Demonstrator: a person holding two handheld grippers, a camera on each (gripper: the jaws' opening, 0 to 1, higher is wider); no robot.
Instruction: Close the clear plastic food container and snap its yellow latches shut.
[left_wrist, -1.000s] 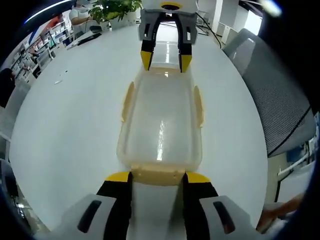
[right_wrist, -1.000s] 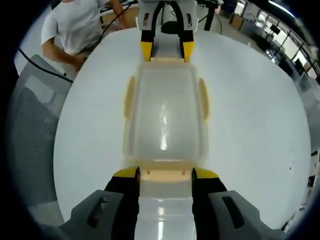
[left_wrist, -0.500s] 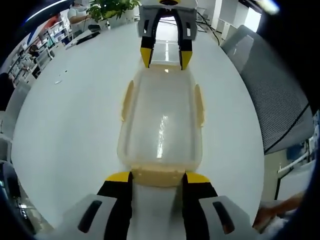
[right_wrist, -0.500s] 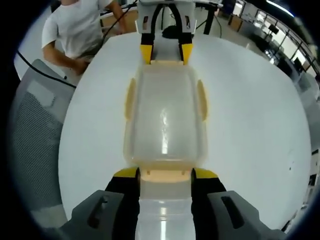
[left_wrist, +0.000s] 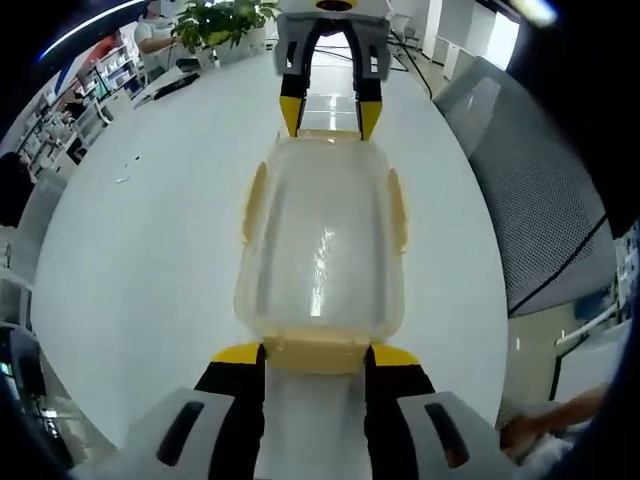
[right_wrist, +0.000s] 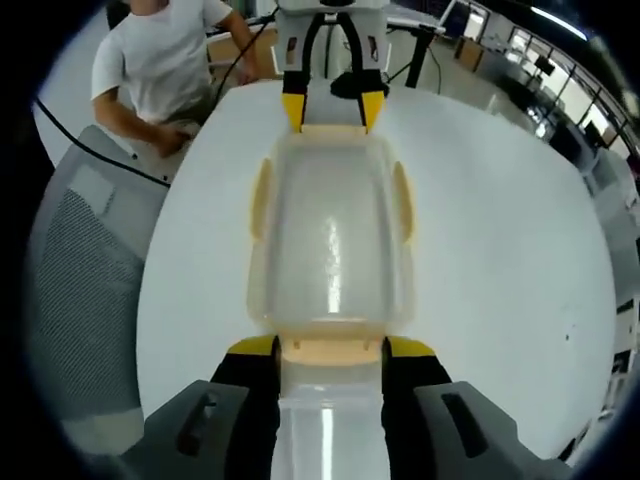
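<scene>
Left gripper view: your left gripper (left_wrist: 316, 352) has its yellow-tipped jaws spread, one at each side of the near yellow end latch (left_wrist: 315, 350) of the clear plastic food container (left_wrist: 320, 245). The container lies lengthwise on the round white table (left_wrist: 150, 250), lid on. Your right gripper (left_wrist: 329, 115) meets its far end, jaws apart.
Right gripper view: your right gripper (right_wrist: 329, 347) is released, jaws flanking the near end latch (right_wrist: 330, 350). Your left gripper (right_wrist: 325, 108) stands spread at the far end. Yellow side latches (right_wrist: 260, 200) lie flat. A grey mesh chair (right_wrist: 85, 260) stands beside the table (right_wrist: 500, 250).
</scene>
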